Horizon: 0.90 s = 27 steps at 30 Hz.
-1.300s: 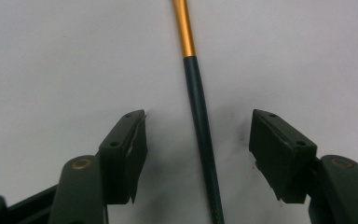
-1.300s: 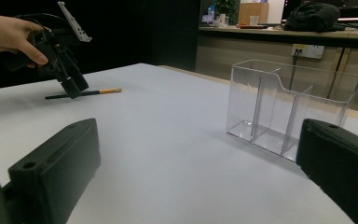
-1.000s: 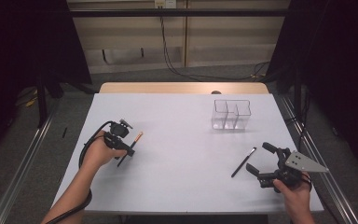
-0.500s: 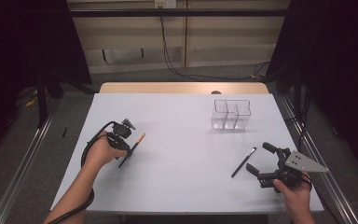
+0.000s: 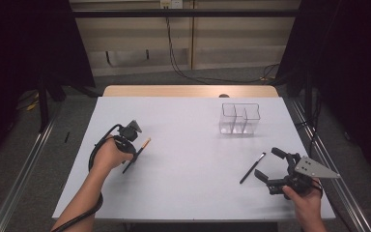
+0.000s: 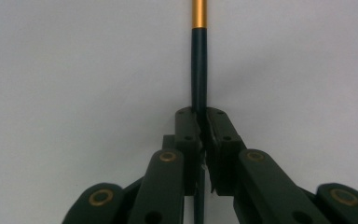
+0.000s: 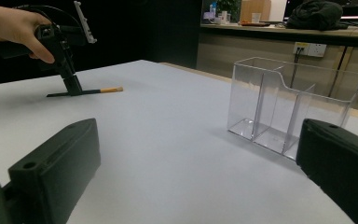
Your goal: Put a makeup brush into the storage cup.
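A thin brush (image 5: 145, 143) with a dark handle and an orange-gold band lies on the white table (image 5: 188, 183) at the left. My left gripper (image 5: 130, 157) points down onto it. In the left gripper view its jaws have just been closing and now pinch the dark handle (image 6: 199, 56), so my left gripper (image 6: 201, 116) is shut on the brush. The right gripper view shows the same grip (image 7: 72, 88) from afar, the brush (image 7: 103, 90) flat on the table. My right gripper (image 5: 266, 164) rests open near the right front edge, nothing between its jaws (image 7: 196, 154).
A second, black brush (image 5: 252, 168) lies on the table just left of my right gripper. A clear plastic organiser (image 5: 240, 118) with upright dividers (image 7: 289, 107) stands at the back right. A wooden strip (image 5: 188, 91) borders the table's far edge.
The left hand has shifted only slightly over the brush, which lies where it did. The right gripper has kept still.
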Tool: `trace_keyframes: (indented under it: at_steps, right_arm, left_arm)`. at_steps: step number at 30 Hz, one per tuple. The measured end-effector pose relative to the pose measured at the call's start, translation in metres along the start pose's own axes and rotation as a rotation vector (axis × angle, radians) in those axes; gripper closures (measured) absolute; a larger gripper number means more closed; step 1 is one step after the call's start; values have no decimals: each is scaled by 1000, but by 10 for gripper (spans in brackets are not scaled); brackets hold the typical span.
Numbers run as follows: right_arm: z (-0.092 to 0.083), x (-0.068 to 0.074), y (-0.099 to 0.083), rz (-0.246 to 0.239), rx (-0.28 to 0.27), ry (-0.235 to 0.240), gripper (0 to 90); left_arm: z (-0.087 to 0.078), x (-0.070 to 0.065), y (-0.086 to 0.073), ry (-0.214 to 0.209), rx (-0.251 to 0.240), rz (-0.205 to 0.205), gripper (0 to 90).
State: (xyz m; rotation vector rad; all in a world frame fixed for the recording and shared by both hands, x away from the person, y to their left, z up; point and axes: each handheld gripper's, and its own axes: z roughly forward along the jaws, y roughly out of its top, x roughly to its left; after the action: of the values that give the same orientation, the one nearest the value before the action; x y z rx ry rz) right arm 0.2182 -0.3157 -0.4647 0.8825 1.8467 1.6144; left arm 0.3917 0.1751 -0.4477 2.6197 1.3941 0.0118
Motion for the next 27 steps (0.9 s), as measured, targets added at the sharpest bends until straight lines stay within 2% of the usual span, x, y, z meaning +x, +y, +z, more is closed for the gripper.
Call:
trace_keyframes:
  at_steps: [4, 8, 11, 13, 21, 23, 27]
  right_arm:
    - [-1, 0, 0, 1, 3, -2, 0]
    - [-1, -1, 0, 5, 3, -6, 0]
    - [0, -2, -1, 6, 6, -9, 0]
    - [0, -1, -1, 8, 5, -7, 0]
    - [1, -1, -1, 2, 10, -3, 0]
    - [1, -1, -1, 4, 11, -5, 0]
    - [1, -1, -1, 5, 9, -7, 0]
  left_arm:
    - [-2, 4, -3, -31, -21, -18, 843]
    - [-3, 5, -5, -37, -39, -5, 843]
    - [-4, 6, -6, -44, -44, -13, 843]
    - [-4, 8, -7, -68, -69, -25, 843]
    - [-10, 16, -14, -129, -221, -68, 843]
    - [-11, 17, -16, -132, -269, -67, 843]
    - [-13, 19, -20, -160, -375, -99, 843]
